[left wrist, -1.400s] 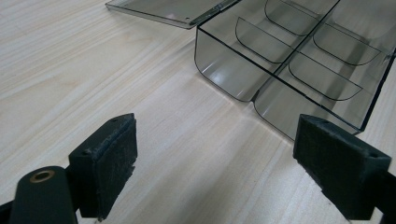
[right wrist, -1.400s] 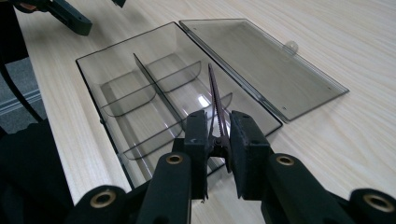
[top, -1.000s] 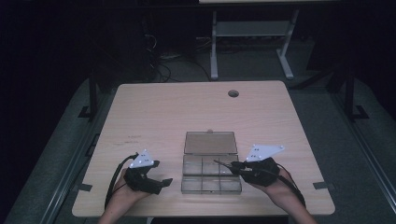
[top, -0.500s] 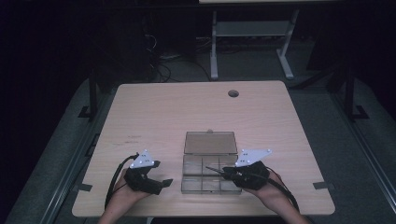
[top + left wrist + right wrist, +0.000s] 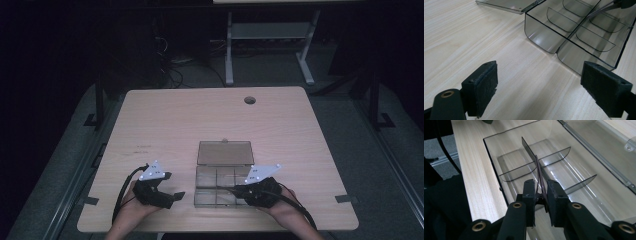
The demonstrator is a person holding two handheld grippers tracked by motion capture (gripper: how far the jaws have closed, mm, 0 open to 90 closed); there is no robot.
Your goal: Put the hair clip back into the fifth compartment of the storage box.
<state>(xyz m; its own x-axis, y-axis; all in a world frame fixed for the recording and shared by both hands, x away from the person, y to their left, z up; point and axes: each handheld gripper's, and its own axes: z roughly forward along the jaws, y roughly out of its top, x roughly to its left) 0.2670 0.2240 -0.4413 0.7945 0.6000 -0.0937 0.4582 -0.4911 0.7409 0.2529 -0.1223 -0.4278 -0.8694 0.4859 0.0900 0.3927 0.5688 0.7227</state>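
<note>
We note the right gripper (image 5: 541,195) pinching a thin dark divider strip (image 5: 539,173) over the clear compartment box (image 5: 216,186), lower centre of the high view. Left gripper (image 5: 539,92) spread, resting on the table (image 5: 165,125) beside the box.

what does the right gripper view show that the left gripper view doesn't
Right gripper view: the right hand-held gripper shut on a thin divider over the box's middle wall, plus the table edge and floor.

Left gripper view: the left hand-held gripper open over bare table, short of the box, and the flat lid.

Both: the clear box with curved dividers on the wooden table.
</note>
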